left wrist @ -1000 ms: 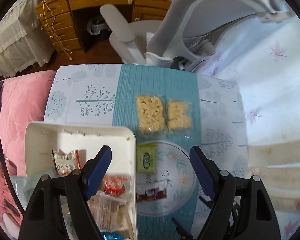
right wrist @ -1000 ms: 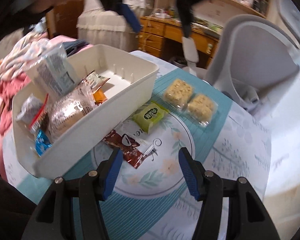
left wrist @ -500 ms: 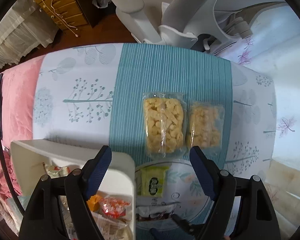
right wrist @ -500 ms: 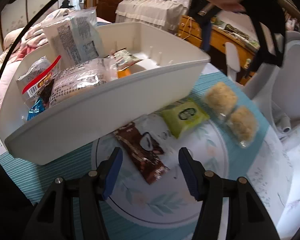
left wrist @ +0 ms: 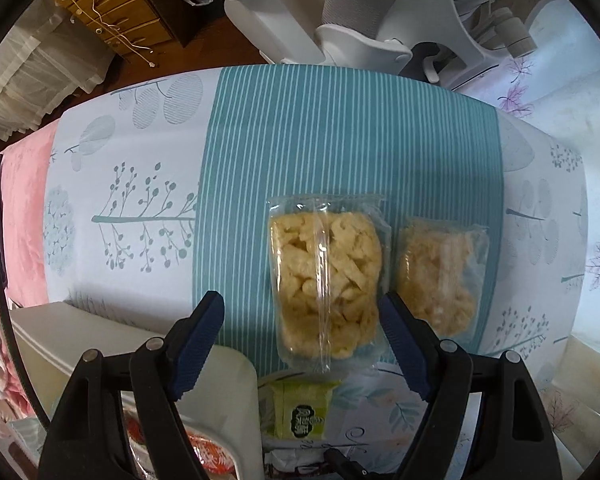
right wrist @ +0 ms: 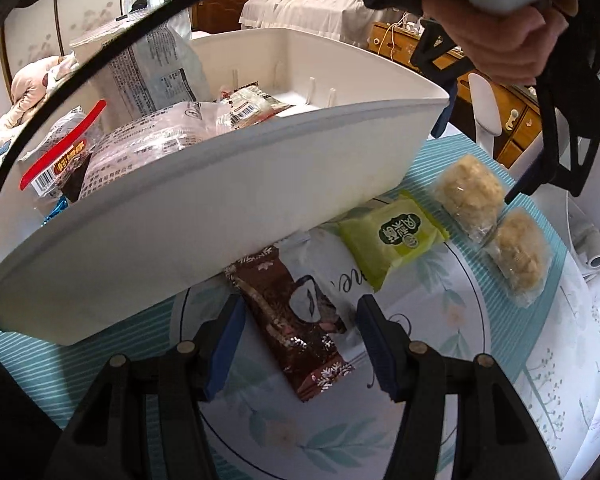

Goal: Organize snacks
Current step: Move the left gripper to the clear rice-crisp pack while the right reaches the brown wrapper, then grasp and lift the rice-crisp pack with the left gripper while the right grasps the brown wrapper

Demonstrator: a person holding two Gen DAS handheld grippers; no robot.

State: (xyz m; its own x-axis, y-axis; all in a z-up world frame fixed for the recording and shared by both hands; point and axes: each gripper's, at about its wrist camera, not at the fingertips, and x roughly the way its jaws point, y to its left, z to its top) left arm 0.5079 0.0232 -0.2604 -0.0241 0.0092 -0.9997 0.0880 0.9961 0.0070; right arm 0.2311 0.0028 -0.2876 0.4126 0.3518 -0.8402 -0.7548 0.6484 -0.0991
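Observation:
Two clear packs of yellow rice crackers lie side by side on the teal striped cloth: the left pack [left wrist: 326, 280] and the right pack [left wrist: 440, 280]. My left gripper [left wrist: 300, 312] is open, its blue fingers straddling the near end of the left pack, above it. A green snack packet [right wrist: 392, 236] and a brown chocolate packet [right wrist: 292, 320] lie beside the white bin [right wrist: 220, 216]. My right gripper [right wrist: 296, 320] is open, its fingers either side of the brown packet. The green packet also shows in the left wrist view [left wrist: 302, 412].
The white bin holds several wrapped snacks, among them a pale blue bag [right wrist: 148, 64] and a red-striped packet [right wrist: 60, 156]. A white office chair [left wrist: 360, 20] stands beyond the table's far edge. Pink bedding [left wrist: 20, 208] lies at the left.
My left gripper moved forward over the cracker packs and lower; the bin slid out of its view. My right gripper moved down and closer to the brown packet, now between its fingers.

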